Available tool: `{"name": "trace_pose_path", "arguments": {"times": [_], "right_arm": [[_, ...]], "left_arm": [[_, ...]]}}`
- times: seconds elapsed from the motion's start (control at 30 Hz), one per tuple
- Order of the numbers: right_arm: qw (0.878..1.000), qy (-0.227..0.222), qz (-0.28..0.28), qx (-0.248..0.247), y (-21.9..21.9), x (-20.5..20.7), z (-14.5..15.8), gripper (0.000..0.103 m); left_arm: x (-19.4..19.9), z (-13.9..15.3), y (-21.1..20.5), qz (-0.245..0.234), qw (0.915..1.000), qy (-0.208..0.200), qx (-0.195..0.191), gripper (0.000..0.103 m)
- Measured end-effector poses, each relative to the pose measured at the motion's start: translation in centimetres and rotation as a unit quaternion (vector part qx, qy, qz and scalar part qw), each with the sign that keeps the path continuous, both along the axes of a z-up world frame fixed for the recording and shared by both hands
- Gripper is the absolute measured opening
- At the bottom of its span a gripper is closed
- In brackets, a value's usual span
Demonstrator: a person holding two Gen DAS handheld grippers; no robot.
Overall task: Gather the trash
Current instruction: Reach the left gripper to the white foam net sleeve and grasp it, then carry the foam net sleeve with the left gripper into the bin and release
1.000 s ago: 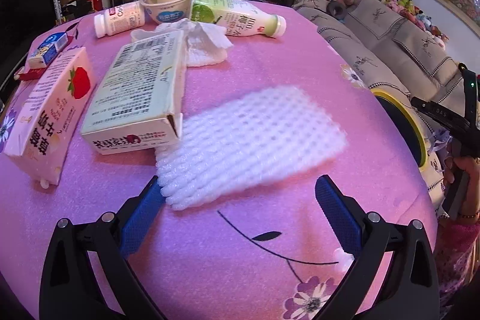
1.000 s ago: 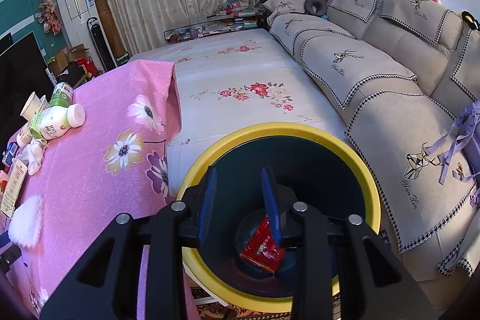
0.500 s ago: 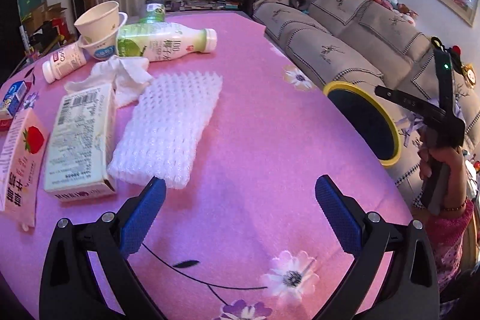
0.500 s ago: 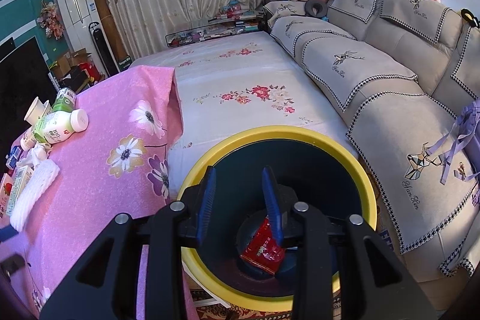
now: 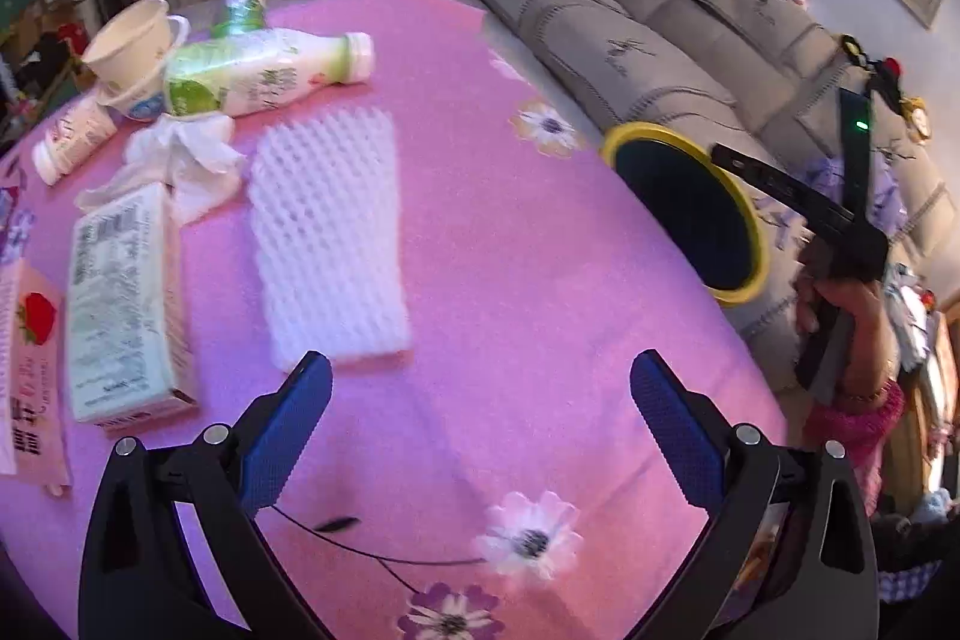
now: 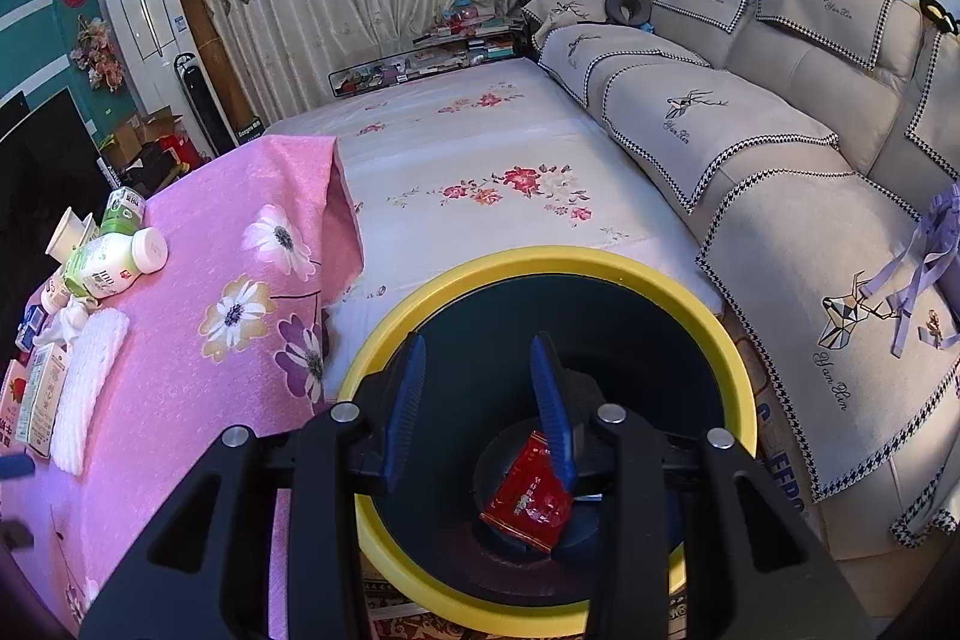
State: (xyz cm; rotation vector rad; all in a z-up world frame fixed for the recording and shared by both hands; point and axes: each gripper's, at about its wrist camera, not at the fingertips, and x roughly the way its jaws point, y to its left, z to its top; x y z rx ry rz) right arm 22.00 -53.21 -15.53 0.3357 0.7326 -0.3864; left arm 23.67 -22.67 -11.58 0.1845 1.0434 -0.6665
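My left gripper (image 5: 480, 382) is open and empty, low over the pink cloth, with the white foam net sleeve (image 5: 330, 235) just ahead of its left finger. Behind the sleeve lie a crumpled tissue (image 5: 180, 160), a pale green carton (image 5: 123, 304), a strawberry milk carton (image 5: 27, 358), a green-white bottle (image 5: 258, 76), stacked paper cups (image 5: 129, 52) and a small white bottle (image 5: 72, 133). My right gripper (image 6: 480, 370) is open and empty above the yellow-rimmed bin (image 6: 714, 334), which holds a red wrapper (image 6: 525, 496). The bin also shows in the left wrist view (image 5: 747, 214).
The pink flowered cloth (image 6: 198, 352) covers the left part of a table; white flowered cloth (image 6: 480, 154) covers the far part. A grey sofa (image 6: 780, 148) runs along the right. The hand with the right gripper (image 5: 840, 244) stands beside the bin.
My left gripper has pulled back and swung right; the foam sleeve now lies ahead instead of between the fingers. The right gripper stays open over the bin.
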Motion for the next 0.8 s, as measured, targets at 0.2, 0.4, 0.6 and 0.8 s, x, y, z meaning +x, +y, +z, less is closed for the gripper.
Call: {"name": "trace_pose_path", "arguments": {"times": [0.2, 0.4, 0.6, 0.8], "right_arm": [[1.000, -0.004, 0.004, 0.008, -0.1, 0.1, -0.2, 0.035], [1.000, -0.007, 0.001, 0.012, -0.7, -0.3, -0.3, 0.035], [1.000, -0.010, 0.000, 0.020, -1.3, -0.5, -0.7, 0.035], [1.000, -0.013, 0.002, 0.025, -1.5, -1.1, -0.9, 0.035]], "left_arm": [[4.9, -2.5, -1.0, 0.072, 0.9952, -0.026, 0.061, 0.098], [7.0, -4.7, -1.6, 0.091, 0.9922, -0.020, 0.083, 0.098], [6.4, -3.8, -1.3, 0.091, 0.9914, -0.038, 0.086, 0.064], [4.4, -2.4, -1.3, 0.071, 0.9929, -0.063, 0.071, 0.031]]}}
